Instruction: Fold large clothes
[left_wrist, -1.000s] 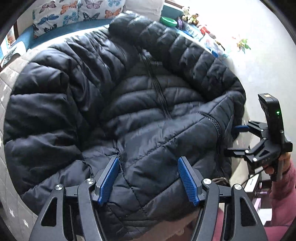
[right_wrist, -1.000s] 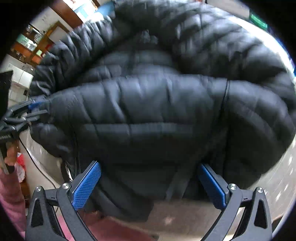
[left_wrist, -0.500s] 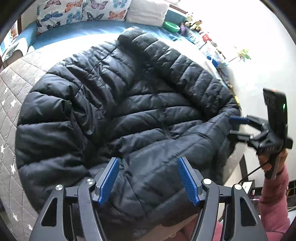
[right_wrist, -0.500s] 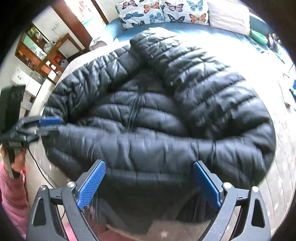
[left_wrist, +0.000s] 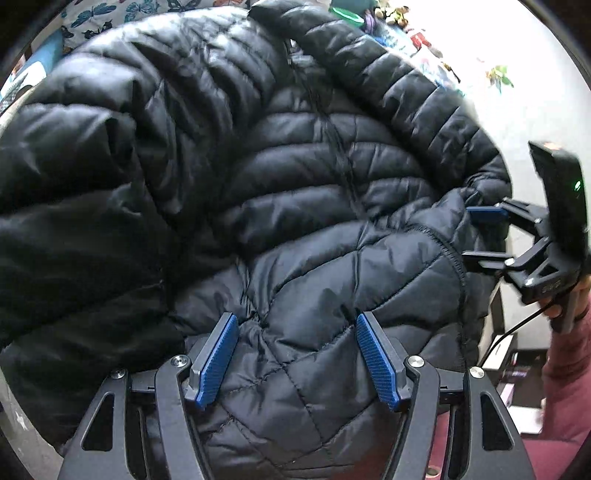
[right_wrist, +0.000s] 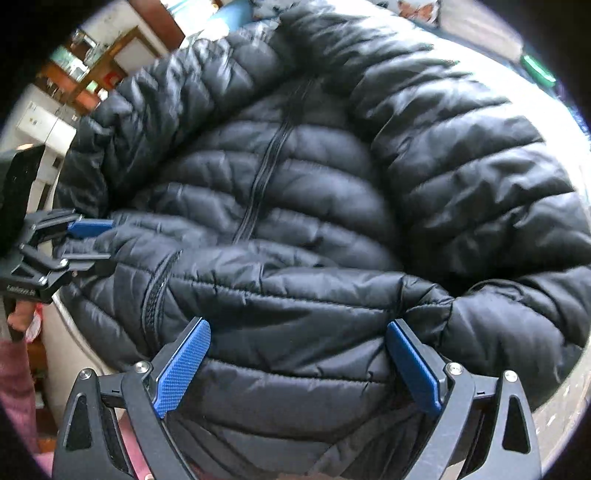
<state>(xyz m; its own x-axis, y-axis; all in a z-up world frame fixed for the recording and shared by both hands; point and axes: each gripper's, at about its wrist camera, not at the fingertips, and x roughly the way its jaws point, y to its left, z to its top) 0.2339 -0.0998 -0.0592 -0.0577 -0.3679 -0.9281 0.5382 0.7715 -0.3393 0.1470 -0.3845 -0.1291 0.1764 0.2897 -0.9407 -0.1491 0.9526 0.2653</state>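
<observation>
A large black quilted puffer jacket (left_wrist: 295, 192) lies spread on a bed, zipper up, its near hem folded over; it fills the right wrist view (right_wrist: 314, 206) too. My left gripper (left_wrist: 295, 350) is open, its blue pads either side of the folded hem at the jacket's near edge. My right gripper (right_wrist: 299, 362) is open, its pads straddling the hem roll. The right gripper also shows in the left wrist view (left_wrist: 484, 232) at the jacket's right edge. The left gripper shows in the right wrist view (right_wrist: 88, 240) at the jacket's left edge.
Butterfly-print pillows (left_wrist: 110, 18) lie at the bed's head. A green dish (left_wrist: 347, 14) and small toys sit at the far right by a white wall. Wooden furniture (right_wrist: 92, 70) stands at the upper left of the right wrist view.
Both grippers have moved down and in toward the jacket's near hem; the jacket now fills both views. Both stay open.
</observation>
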